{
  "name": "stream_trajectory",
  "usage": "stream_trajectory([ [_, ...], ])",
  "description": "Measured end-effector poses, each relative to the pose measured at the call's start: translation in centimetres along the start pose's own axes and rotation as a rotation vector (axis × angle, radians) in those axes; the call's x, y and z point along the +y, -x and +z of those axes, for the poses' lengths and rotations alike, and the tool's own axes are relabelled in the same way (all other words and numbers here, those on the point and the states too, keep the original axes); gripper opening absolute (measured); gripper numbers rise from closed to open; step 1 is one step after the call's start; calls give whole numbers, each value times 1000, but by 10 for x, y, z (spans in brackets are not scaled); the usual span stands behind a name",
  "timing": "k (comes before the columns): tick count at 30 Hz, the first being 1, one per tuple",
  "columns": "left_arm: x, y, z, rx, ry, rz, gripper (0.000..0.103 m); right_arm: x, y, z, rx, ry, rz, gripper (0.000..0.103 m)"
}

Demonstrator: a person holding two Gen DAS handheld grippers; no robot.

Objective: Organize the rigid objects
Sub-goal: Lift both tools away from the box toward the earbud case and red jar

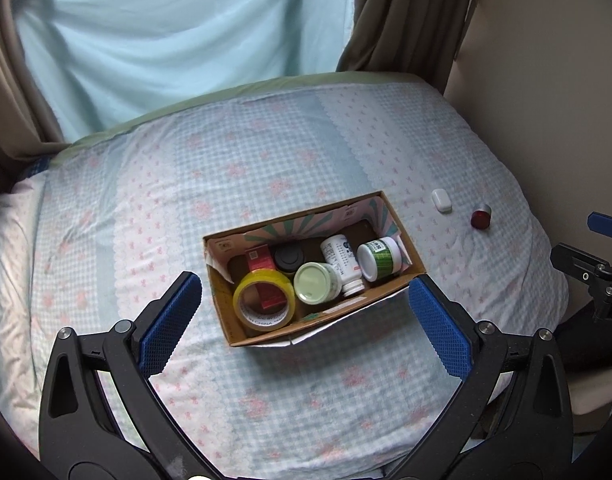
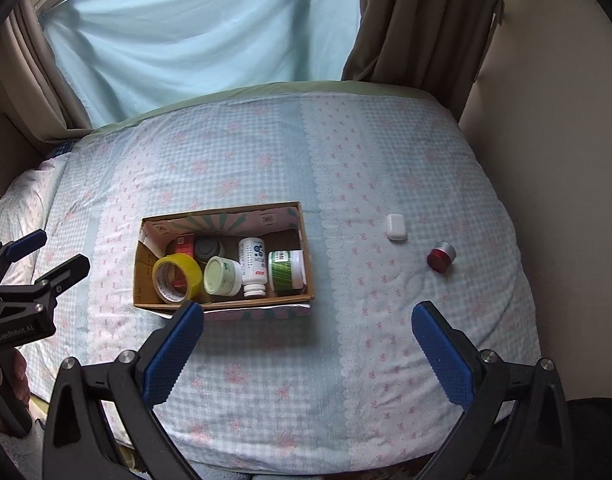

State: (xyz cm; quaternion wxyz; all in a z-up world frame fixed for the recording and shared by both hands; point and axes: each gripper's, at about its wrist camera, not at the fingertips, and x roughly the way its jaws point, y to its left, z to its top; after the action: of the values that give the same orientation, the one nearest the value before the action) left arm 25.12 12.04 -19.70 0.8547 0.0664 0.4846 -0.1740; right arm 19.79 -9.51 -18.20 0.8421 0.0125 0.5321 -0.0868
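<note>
Right wrist view first: our right claw (image 2: 306, 340) is wide open at the bottom of the frame, and it holds nothing. Its blue pads (image 2: 174, 354) hang above the bed sheet (image 2: 266, 400), touching nothing. Our left claw (image 1: 304, 320) is wide open too, and empty. It hangs over the near side of the cardboard box (image 1: 326, 322).

Moving out, the box sits near the middle of the frame. Inside it we see a yellow tape roll (image 1: 264, 300), a red box (image 1: 261, 261), a black lid (image 1: 289, 258), a pale green jar (image 1: 316, 283), a white bottle (image 1: 342, 262) lying down, and a green jar (image 1: 379, 258).

Two things are left on the sheet, at the right of the frame, well apart from the box: a small white case (image 2: 396, 227) and a red jar (image 2: 441, 256). We think these go in next.

What could go wrong? The red jar is round and lies tipped on a soft bed, so a push from one pad could roll it away. The white case is smooth and could slip out. The box is nearly full, so a dropped thing could bounce off the jars.

Hard to see: the words on the bottle, what lies under the tape roll, and the box floor.
</note>
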Motion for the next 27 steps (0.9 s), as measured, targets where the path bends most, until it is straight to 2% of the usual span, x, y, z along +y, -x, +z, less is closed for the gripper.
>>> stream_trajectory([
  [4, -50, -8, 7, 1, -46, -26, 103, -46, -1, -6, -1, -45, -35, 103],
  [8, -102, -28, 19, 16, -61, -37, 103, -102, -11, -9, 4, -115, 2, 103],
  [15, -183, -94, 46, 116, -35, -66, 103, -181, -49, -1, 12, -131, 27, 103],
  [21, -239, -176, 76, 177, -37, -63, 103, -229, -111, 9, -11, 36, 52, 103],
  [27, -277, -269, 95, 225, 29, -25, 103, -263, -179, 13, -27, 232, 102, 103],
])
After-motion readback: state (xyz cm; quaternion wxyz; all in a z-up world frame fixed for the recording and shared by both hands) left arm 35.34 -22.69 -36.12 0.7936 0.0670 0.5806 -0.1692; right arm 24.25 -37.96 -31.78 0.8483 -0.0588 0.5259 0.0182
